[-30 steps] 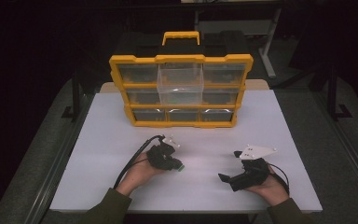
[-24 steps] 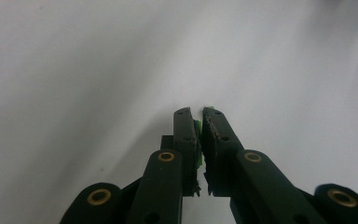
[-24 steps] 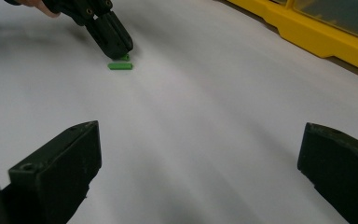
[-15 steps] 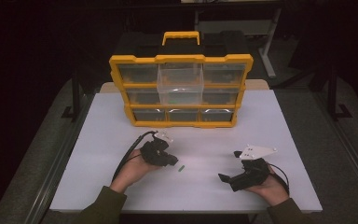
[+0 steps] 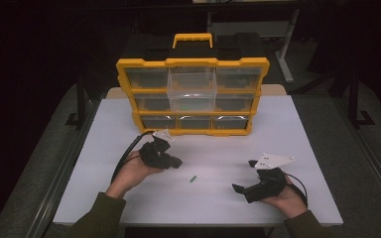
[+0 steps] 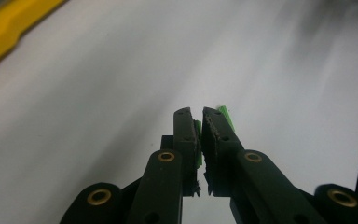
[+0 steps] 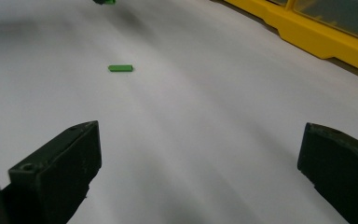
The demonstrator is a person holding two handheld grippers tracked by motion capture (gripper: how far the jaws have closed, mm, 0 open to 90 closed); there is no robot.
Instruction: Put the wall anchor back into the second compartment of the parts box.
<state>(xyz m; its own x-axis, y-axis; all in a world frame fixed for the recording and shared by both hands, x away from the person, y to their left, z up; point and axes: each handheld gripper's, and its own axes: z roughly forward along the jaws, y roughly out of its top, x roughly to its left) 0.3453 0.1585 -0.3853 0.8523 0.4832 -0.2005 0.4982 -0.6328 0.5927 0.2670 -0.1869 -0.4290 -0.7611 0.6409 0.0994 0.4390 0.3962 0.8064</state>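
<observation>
Left gripper view: left claw (image 6: 200,116) pinched on a small green piece (image 6: 225,115). Right claw (image 5: 243,176) wide open, idle at near right. Keep the pinch firm; carry toward the yellow organizer (image 5: 193,96) at far centre.

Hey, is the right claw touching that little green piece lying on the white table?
Apart. The right gripper view shows the green piece lying well beyond the open right claw, with bare white table between them.
</observation>
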